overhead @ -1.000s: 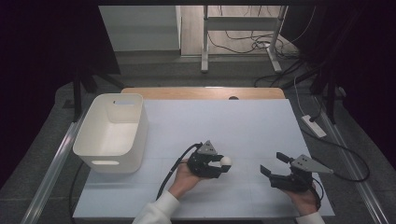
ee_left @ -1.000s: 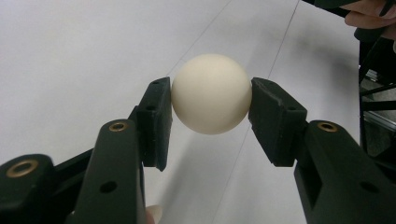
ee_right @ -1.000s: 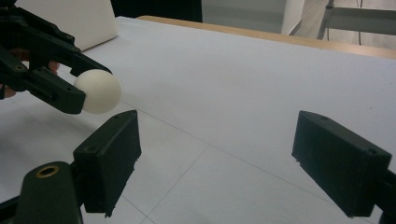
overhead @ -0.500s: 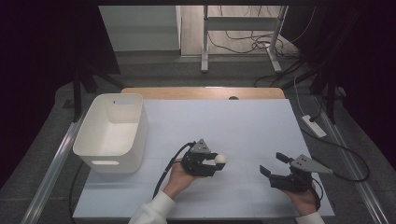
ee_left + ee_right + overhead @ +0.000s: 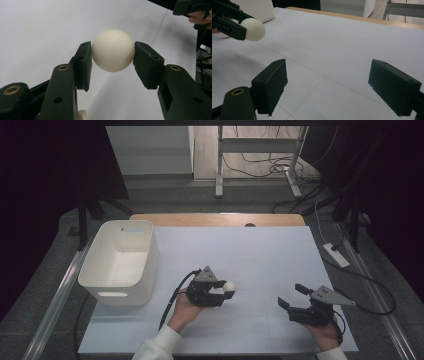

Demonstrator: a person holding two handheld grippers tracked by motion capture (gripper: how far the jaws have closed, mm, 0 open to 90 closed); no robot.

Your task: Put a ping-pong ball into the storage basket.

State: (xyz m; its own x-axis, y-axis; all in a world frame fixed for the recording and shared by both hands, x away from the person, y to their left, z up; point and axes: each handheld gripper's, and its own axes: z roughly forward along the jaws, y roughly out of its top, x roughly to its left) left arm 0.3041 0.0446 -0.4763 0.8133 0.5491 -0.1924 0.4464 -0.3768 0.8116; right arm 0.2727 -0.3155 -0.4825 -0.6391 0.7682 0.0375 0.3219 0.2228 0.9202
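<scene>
Two grippers sit low in my high view. At lower centre, my left gripper (image 5: 222, 292) has its fingers (image 5: 83, 63) clenched on a cream ping-pong ball (image 5: 113, 50), one pad on each side, lifted just above the white desk (image 5: 240, 255). At lower right, my right gripper (image 5: 291, 296) rests with fingers (image 5: 270, 83) released, nothing between them. At centre left stands a white plastic bin (image 5: 120, 262).
</scene>
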